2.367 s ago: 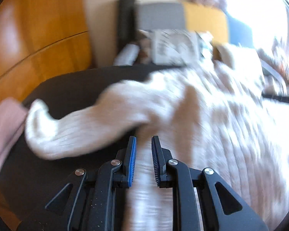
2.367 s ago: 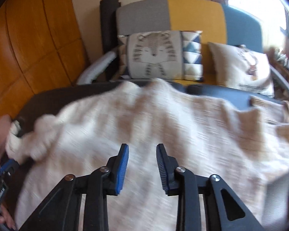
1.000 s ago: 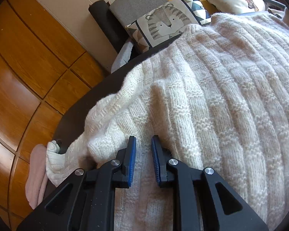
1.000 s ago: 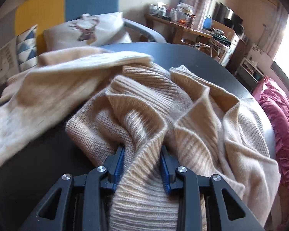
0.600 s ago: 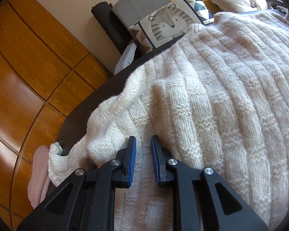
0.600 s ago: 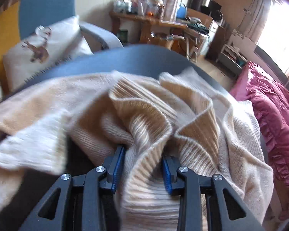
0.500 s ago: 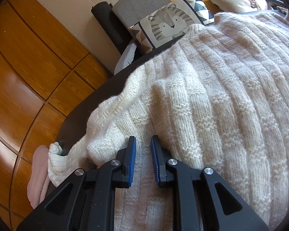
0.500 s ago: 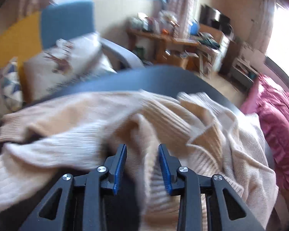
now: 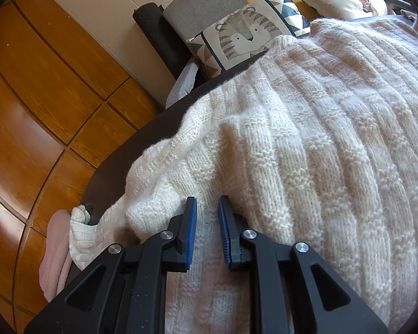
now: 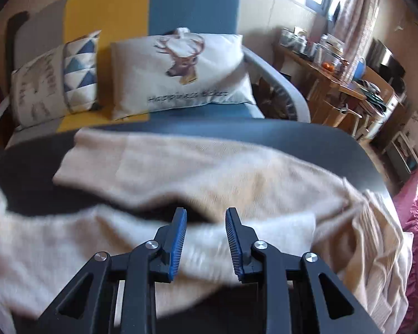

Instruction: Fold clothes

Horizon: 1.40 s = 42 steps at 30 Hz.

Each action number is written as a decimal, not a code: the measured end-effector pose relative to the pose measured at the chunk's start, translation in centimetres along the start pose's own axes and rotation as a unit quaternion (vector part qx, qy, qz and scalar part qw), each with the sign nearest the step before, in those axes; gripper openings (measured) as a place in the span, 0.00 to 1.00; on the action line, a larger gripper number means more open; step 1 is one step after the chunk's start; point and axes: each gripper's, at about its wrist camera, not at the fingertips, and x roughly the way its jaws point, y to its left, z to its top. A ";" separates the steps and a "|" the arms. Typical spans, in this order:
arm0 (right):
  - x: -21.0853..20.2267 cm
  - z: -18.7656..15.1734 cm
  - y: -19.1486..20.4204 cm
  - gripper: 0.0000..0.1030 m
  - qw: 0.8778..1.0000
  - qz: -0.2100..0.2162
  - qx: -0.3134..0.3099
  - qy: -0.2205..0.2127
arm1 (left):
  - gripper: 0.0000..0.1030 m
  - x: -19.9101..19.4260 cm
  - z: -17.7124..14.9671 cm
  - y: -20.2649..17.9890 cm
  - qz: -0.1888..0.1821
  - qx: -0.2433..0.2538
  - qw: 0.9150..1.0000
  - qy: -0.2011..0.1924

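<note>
A chunky white knit sweater [image 9: 306,153] covers most of the dark round table [image 9: 117,164]. My left gripper [image 9: 207,206] is at its near left edge, narrow jaws pinching a strip of the knit, which bunches around the fingertips. In the right wrist view a white sleeve [image 10: 69,250] runs across under my right gripper [image 10: 206,217], ending in a cuff just to its right. The right jaws are closing with nothing between them. A beige ribbed sweater [image 10: 376,250] lies crumpled at the right, and a beige stretch [image 10: 209,172] lies beyond.
A sofa with a tiger cushion [image 9: 245,36] and a deer cushion [image 10: 181,69] stands just behind the table. Pink cloth [image 9: 53,250] hangs at the table's left edge, a magenta quilt [image 10: 415,222] lies to the right. Wooden floor [image 9: 41,111] shows on the left, and a cluttered desk [image 10: 334,69] stands at far right.
My right gripper let go of the beige ribbed fold it held and swung left and up, now hanging over the white sleeve. The left gripper has stayed put.
</note>
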 end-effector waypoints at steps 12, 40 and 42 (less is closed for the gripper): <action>-4.0 -4.3 -5.5 0.33 0.997 0.068 -0.012 -0.015 | 0.17 0.0 0.0 0.3 -0.004 -0.005 1.000 -0.001; 1.6 -0.3 -4.7 0.14 0.992 -0.067 -0.105 0.022 | 0.17 -0.1 0.0 0.0 0.006 -0.005 1.000 -0.003; 2.4 0.3 -4.7 0.22 0.994 -0.066 -0.090 0.018 | 0.17 -0.1 0.0 0.0 0.006 -0.006 1.000 -0.004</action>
